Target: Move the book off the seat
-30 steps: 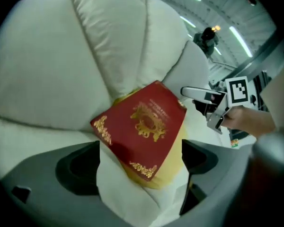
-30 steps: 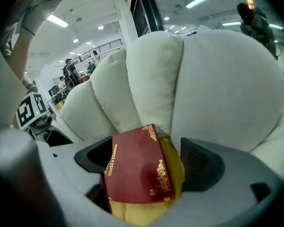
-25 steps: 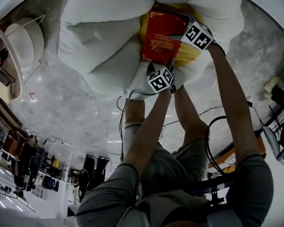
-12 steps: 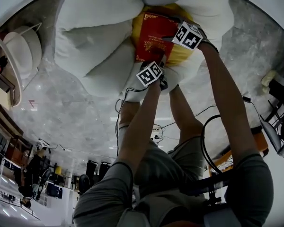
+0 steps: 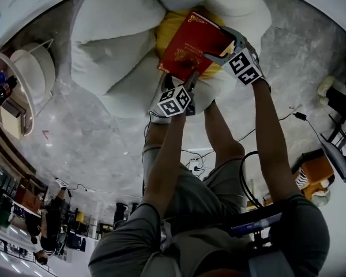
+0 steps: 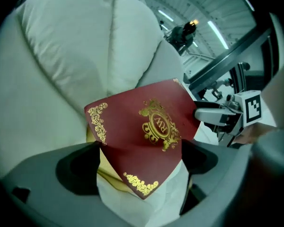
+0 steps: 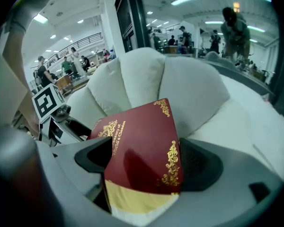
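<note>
Jaws of left gripper (image 6: 140, 166) and right gripper (image 7: 143, 163) seemingly on one book (image 5: 190, 42)

The person wears a grey short-sleeved top (image 5: 304, 235), dark cuffs (image 5: 147, 202), grey shorts (image 5: 202, 198); left claw (image 6: 139, 161) and right claw (image 7: 142, 162) carry marker cubes (image 5: 174, 101).

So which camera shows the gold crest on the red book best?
The left gripper view: the gold crest on the book faces it, big and clear. The right gripper view sees it slanted; the head view, tiny.
</note>
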`<state>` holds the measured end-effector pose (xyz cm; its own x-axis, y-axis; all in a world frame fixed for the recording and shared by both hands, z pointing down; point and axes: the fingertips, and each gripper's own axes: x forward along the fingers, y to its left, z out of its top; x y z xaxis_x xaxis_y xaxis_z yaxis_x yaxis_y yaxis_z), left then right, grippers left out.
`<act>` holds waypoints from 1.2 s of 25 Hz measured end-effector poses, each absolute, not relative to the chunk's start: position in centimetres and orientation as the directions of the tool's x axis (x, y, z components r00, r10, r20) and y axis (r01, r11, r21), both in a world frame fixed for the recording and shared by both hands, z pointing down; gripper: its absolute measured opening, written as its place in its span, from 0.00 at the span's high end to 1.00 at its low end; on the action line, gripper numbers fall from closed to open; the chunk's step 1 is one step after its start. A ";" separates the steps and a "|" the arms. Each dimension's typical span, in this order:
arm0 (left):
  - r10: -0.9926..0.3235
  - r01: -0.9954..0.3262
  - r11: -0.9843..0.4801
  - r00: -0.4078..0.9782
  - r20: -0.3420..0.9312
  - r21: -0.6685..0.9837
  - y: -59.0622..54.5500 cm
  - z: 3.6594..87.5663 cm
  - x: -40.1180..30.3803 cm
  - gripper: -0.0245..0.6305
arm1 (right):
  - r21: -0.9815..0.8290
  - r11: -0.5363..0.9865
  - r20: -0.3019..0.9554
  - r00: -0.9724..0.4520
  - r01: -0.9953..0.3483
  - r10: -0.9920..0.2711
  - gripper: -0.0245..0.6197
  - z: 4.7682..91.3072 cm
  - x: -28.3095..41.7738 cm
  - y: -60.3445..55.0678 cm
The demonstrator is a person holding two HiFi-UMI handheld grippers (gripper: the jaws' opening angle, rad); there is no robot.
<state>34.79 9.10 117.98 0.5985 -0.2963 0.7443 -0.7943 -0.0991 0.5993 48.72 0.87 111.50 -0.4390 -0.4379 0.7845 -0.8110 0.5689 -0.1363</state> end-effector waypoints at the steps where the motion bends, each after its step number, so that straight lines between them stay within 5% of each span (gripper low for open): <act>1: -0.311 -0.797 -0.125 0.597 0.739 0.591 8.4 116.4 34.7 0.16 | -0.125 0.543 0.771 -0.426 -0.830 -0.473 0.29 109.7 48.9 0.9; 15: -0.538 -0.769 -0.501 0.636 0.553 0.398 -4.7 85.4 32.6 0.16 | -0.032 0.294 0.475 -0.274 -0.955 -0.836 0.29 78.4 48.5 -3.4; 30: -0.675 -0.667 -0.724 0.738 0.020 0.172 -10.7 41.1 34.7 0.16 | 0.061 0.107 -0.021 -0.109 -0.992 -0.994 0.29 39.3 49.4 -1.7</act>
